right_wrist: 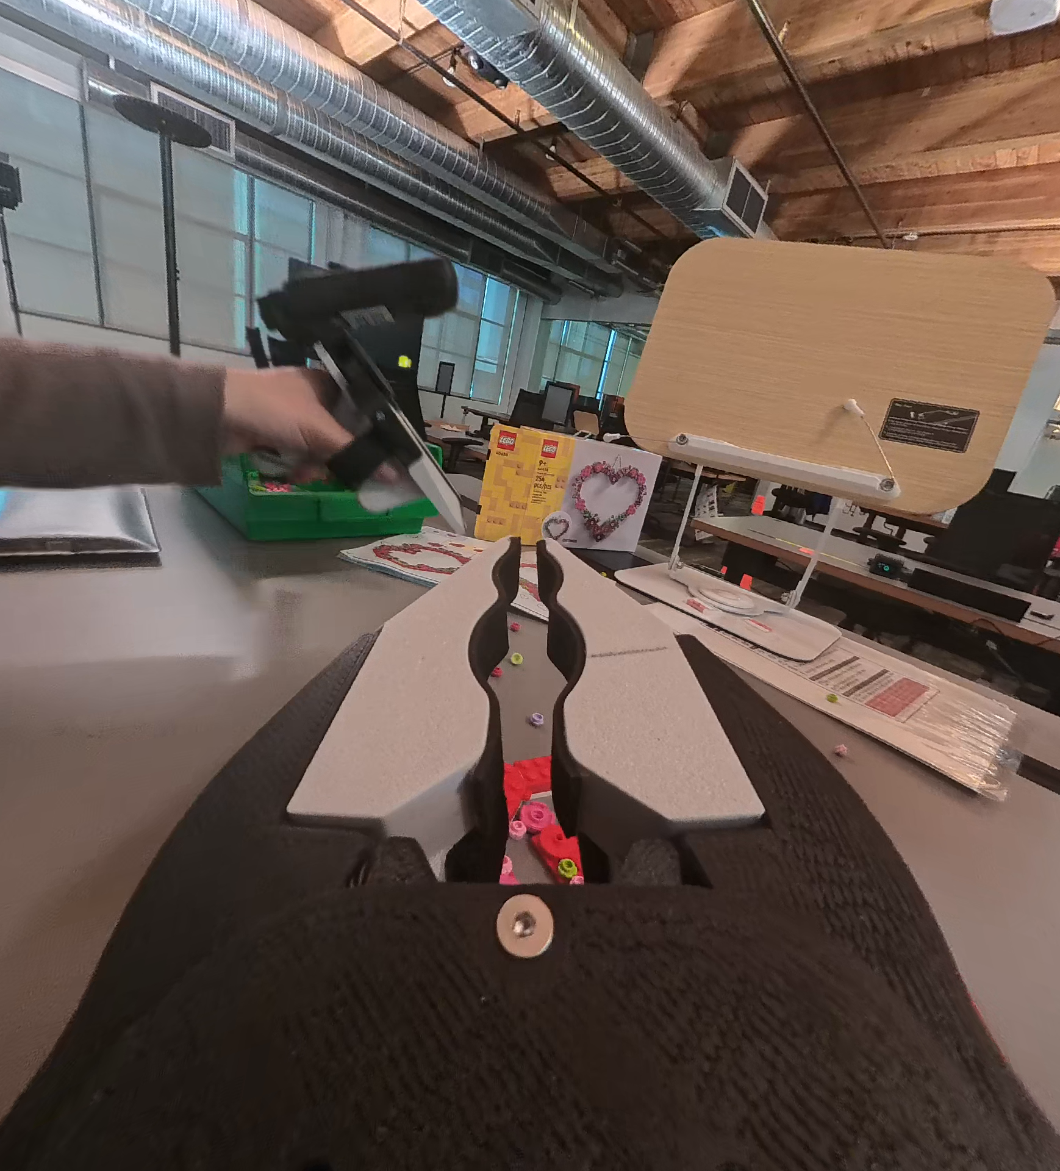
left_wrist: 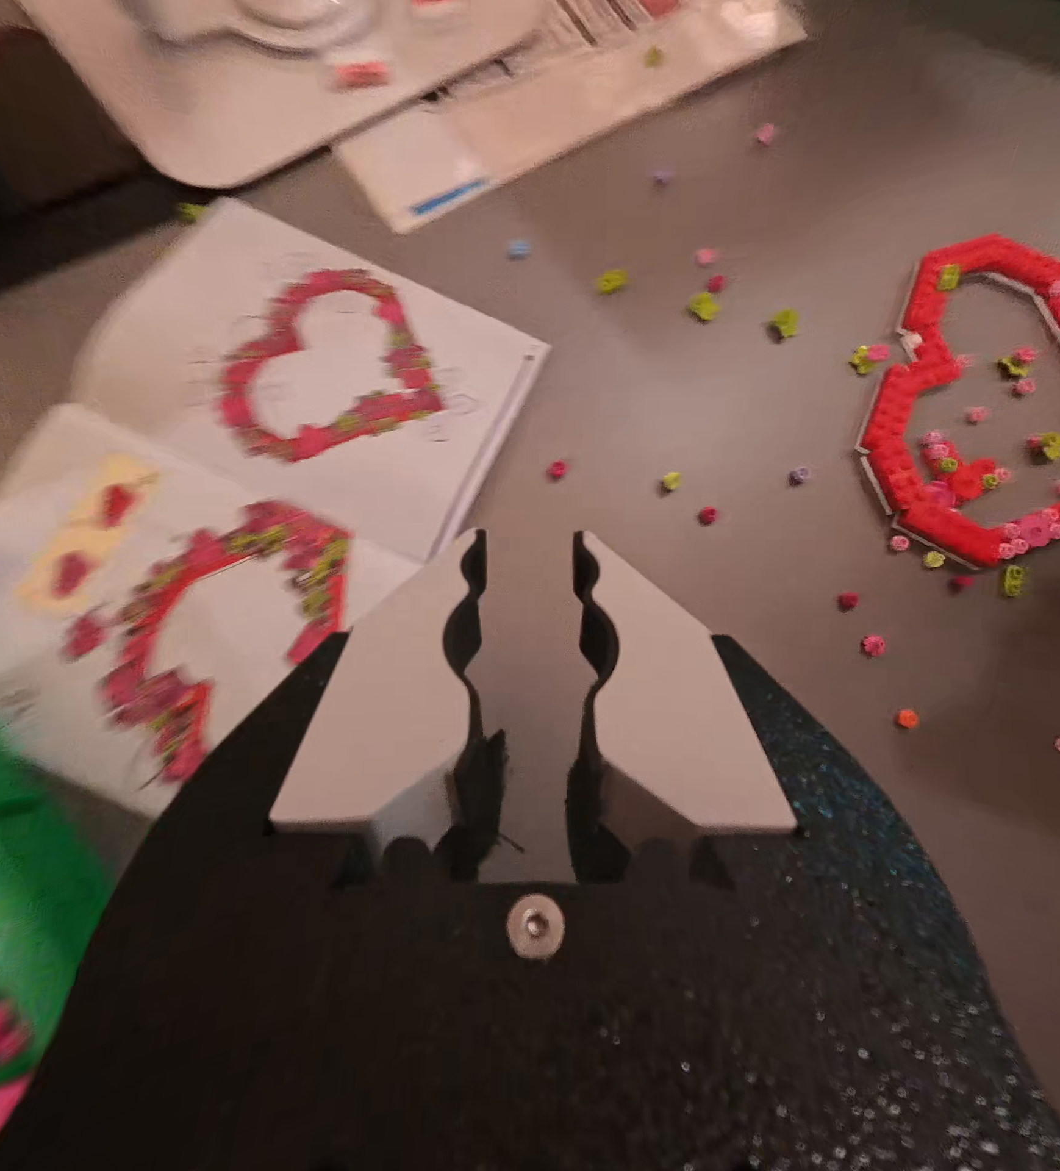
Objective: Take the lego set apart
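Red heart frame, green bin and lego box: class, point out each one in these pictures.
red heart frame (left_wrist: 895, 437): left wrist view, on its left red side.
green bin (right_wrist: 331, 516): right wrist view, on its front wall.
lego box (right_wrist: 518, 488): right wrist view, on its yellow face.

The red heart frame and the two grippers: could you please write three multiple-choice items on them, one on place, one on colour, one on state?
1. In the left wrist view, where does the red heart frame lie relative to the left gripper?
A. Ahead and to the right, on the table
B. Between its fingers
C. On the open instruction booklet

2. What colour is the bin behind the booklet in the right wrist view?
A. Blue
B. Green
C. Yellow

3. What is the left gripper's state?
A. Shut on a red brick
B. Shut on the booklet
C. Open and empty

Answers: 1 A, the frame sits on the grey table well right of the fingertips. 2 B, its walls are plainly green. 3 C, bare table shows through the gap between the fingers.
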The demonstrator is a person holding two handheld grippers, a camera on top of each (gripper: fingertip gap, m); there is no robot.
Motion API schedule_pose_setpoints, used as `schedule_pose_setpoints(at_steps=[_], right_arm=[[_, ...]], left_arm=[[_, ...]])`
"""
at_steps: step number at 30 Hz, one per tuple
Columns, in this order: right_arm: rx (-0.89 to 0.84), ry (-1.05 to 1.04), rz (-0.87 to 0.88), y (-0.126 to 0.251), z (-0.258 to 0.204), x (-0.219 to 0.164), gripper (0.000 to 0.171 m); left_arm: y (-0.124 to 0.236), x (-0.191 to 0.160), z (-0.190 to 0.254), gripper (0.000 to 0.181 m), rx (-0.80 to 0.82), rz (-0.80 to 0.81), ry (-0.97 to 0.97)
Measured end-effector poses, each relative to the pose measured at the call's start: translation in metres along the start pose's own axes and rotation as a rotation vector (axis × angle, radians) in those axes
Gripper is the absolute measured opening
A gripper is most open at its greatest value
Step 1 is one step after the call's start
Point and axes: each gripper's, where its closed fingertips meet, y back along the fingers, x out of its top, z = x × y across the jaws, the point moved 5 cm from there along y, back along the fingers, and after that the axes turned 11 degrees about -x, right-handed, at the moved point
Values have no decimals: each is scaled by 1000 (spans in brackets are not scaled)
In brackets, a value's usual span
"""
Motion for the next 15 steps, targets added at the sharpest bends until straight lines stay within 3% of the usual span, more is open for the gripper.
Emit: schedule_pose_setpoints(at_steps=[3, 6, 15], right_arm=[[-1, 2, 1, 0, 0, 0, 3], [-2, 3, 2, 0, 0, 0, 3], [3, -9, 3, 0, 0, 0, 3]], left_arm=[[-37, -10, -1, 24, 46, -92, -69], [-59, -10, -3, 24, 45, -52, -85], [-81, -8, -5, 25, -44, 43, -20]])
